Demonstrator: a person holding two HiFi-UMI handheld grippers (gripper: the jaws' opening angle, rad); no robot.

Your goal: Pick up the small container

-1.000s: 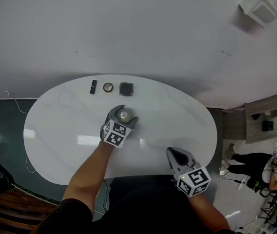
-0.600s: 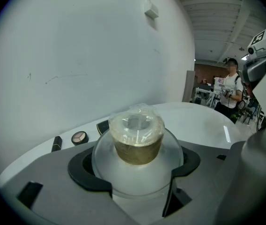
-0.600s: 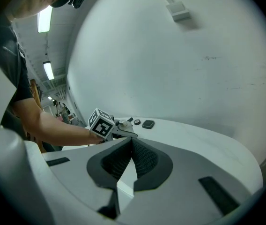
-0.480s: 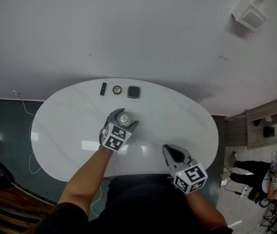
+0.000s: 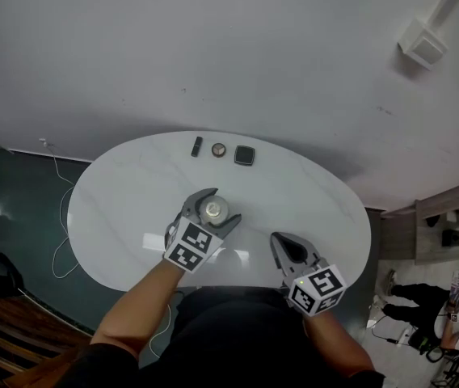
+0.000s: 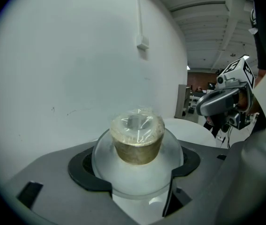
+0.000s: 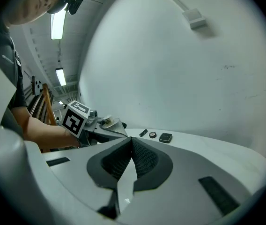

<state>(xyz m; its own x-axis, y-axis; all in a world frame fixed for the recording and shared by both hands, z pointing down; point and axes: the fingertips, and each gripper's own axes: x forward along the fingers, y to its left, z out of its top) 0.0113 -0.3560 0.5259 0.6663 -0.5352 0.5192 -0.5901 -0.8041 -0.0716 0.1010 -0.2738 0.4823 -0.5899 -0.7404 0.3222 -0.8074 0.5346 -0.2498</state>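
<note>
Now film-capped container [image 6: 137, 142] between left fingers [image 6: 82, 173]

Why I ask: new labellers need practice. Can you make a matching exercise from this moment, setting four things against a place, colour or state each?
Things:
1. small container
2. right hand-held gripper
3. black square item
4. table

Descriptions:
A. white and oval
B. jaws together, nothing between them
C. between the jaws of the left hand-held gripper
D. near the table's far edge

Pairs: 1-C, 2-B, 3-D, 4-A.
</note>
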